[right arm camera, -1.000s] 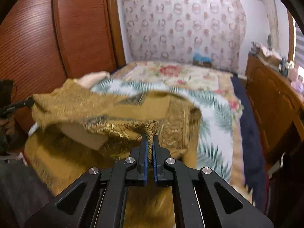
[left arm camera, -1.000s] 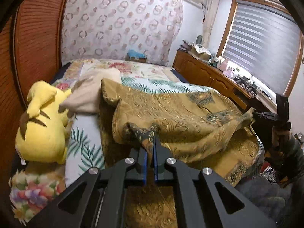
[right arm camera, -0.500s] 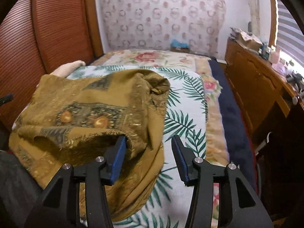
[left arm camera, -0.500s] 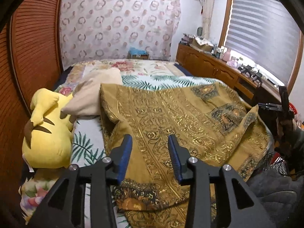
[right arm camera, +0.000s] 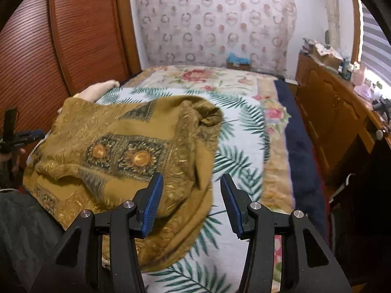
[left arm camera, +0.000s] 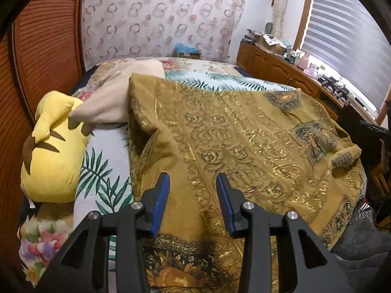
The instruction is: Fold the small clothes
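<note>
A mustard-gold patterned cloth (left arm camera: 244, 146) is laid out across the near part of a bed (right arm camera: 244, 131) covered by a white sheet printed with green palm leaves; the cloth is spread fairly flat, with one corner bunched up on the side of the cloth toward the dresser (right arm camera: 334, 112). In the right wrist view the same cloth (right arm camera: 122, 151) is seen with a crumpled lump at its far corner and an edge draped over the near side of the bed. The left gripper (left arm camera: 193, 190) is held above the near part of the cloth, its blue-padded jaws having just been opened and now standing partly apart; cloth is seen behind the gap but is not pressed by the pads. The right gripper (right arm camera: 191, 193) is held over the cloth's edge nearest the dresser, its jaws likewise just opened and standing partly apart, with nothing gripped. A yellow plush toy (left arm camera: 51, 151) is placed beside the cloth on the side away from the dresser, just next to a beige pillow (left arm camera: 114, 97) that lies against the cloth's far corner. A ring-patterned curtain (right arm camera: 215, 22) is hung beyond the cloth at the far end of the bed.
</note>
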Action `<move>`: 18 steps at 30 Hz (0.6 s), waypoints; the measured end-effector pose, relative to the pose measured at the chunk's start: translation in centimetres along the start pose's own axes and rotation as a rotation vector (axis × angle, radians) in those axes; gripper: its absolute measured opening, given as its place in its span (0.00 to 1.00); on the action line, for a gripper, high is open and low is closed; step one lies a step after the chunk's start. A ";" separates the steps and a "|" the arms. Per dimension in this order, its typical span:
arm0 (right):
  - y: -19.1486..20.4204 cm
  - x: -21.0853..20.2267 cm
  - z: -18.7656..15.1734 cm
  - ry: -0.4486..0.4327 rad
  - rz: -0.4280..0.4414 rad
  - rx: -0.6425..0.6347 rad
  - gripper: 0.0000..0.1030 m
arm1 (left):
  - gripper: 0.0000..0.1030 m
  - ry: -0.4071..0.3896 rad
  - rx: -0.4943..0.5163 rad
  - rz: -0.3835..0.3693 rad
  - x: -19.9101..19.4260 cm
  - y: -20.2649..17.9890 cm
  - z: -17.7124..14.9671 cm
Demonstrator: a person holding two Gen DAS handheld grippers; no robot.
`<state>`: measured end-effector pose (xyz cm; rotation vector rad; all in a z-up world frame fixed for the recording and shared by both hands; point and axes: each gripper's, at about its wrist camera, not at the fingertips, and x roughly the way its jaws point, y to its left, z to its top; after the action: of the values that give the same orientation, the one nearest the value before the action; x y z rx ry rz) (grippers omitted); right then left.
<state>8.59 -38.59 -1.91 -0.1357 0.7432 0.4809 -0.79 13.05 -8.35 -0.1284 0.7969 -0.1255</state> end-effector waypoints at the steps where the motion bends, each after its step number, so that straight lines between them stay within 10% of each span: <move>1: -0.3 0.2 0.1 -0.003 -0.011 0.006 0.48 | 0.37 0.005 -0.001 0.002 0.2 0.0 -0.1; 10: -1.0 9.1 1.5 0.107 -0.026 0.050 0.39 | 0.37 0.043 -0.005 0.006 2.0 0.3 -1.3; 15: -2.4 11.3 1.4 0.123 -0.005 0.125 0.05 | 0.37 0.034 -0.010 0.005 2.3 0.4 -1.4; 18: -2.8 9.6 1.4 0.084 -0.025 0.161 0.01 | 0.37 0.032 -0.005 0.006 2.3 0.4 -1.4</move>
<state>16.81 -37.17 -7.53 -0.0151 0.8583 0.3919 -0.20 12.95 -11.01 -0.1292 0.8294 -0.1198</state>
